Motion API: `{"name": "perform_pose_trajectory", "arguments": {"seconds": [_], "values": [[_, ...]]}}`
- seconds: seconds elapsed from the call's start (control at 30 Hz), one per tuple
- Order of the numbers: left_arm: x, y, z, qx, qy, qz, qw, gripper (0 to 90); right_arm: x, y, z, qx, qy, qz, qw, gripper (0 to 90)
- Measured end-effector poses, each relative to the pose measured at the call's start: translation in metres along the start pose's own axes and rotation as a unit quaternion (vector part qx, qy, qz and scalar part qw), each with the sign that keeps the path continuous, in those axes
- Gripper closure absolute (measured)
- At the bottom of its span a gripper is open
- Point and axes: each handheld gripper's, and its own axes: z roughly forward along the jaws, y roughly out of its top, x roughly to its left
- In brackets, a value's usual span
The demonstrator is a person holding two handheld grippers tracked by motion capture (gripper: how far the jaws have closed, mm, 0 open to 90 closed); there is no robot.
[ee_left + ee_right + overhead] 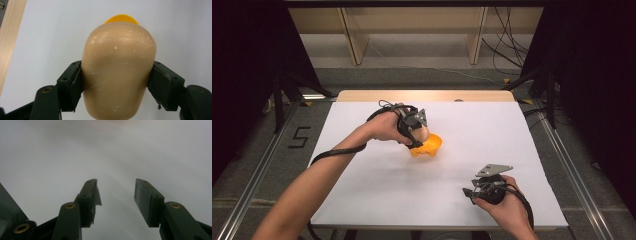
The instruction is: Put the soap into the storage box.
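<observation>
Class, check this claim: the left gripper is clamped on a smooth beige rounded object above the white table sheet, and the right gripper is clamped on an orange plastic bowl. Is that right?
Not quite. The right gripper holds nothing: the right gripper view shows its jaws open over the white table sheet. The left gripper is clamped on the smooth beige rounded object.

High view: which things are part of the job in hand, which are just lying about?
In the job:
- beige egg-shaped piece, clamped in the left gripper
- orange cup on the white table sheet, right by that piece

Not in use:
- right gripper, jaws apart with nothing between them, resting near the table's front right
- wooden frame and loose cables on the floor behind
</observation>
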Motion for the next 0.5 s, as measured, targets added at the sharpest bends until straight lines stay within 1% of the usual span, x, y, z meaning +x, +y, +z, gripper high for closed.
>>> {"name": "perform_pose_trajectory", "arguments": {"seconds": [0.03, 0.07, 0.2, 0.23, 0.27, 0.37, 0.4, 0.43, 0.5], "values": [[0.0, 0.0, 0.0, 0.0, 0.0, 0.0, 1.0, 31.9, 0.0, 0.0, 0.0, 0.0, 0.0, 0.0, 1.0, 53.4], [-0.0005, 0.0006, 0.0013, 0.0, -0.001, -0.001, 1.0, 32.0, -0.0005, -0.0002, 0.0004, -0.002, -0.002, -0.005, 1.0, 53.3], [-0.0002, 0.0012, 0.003, 0.001, -0.002, 0.0, 1.0, 32.0, -0.0003, 0.0002, 0.0, 0.0, 0.0, -0.002, 1.0, 53.3], [-0.0001, 0.0013, 0.0034, 0.001, -0.002, -0.001, 1.0, 32.0, -0.0008, -0.0002, 0.0007, -0.003, -0.004, -0.008, 1.0, 53.3], [0.0002, 0.0017, 0.0041, 0.003, -0.005, -0.002, 1.0, 32.0, -0.001, -0.0003, 0.0009, -0.003, -0.004, -0.009, 0.9999, 53.3], [0.0, 0.0022, 0.0051, 0.002, -0.003, -0.001, 1.0, 31.9, -0.0008, -0.0004, 0.0011, -0.003, -0.004, -0.01, 0.9999, 53.3], [0.0, 0.0025, 0.0053, 0.004, -0.004, 0.0, 1.0, 31.9, -0.0008, -0.0001, 0.0004, 0.001, -0.002, -0.009, 1.0, 53.3], [-0.0001, 0.0028, 0.0057, 0.004, -0.004, 0.002, 1.0, 31.9, -0.0005, -0.0004, 0.0013, -0.003, -0.004, -0.008, 1.0, 53.3], [-0.0002, 0.0034, 0.0064, 0.004, -0.003, 0.001, 1.0, 32.0, -0.0007, -0.0003, 0.0011, -0.003, -0.004, -0.01, 0.9999, 53.3]]}}
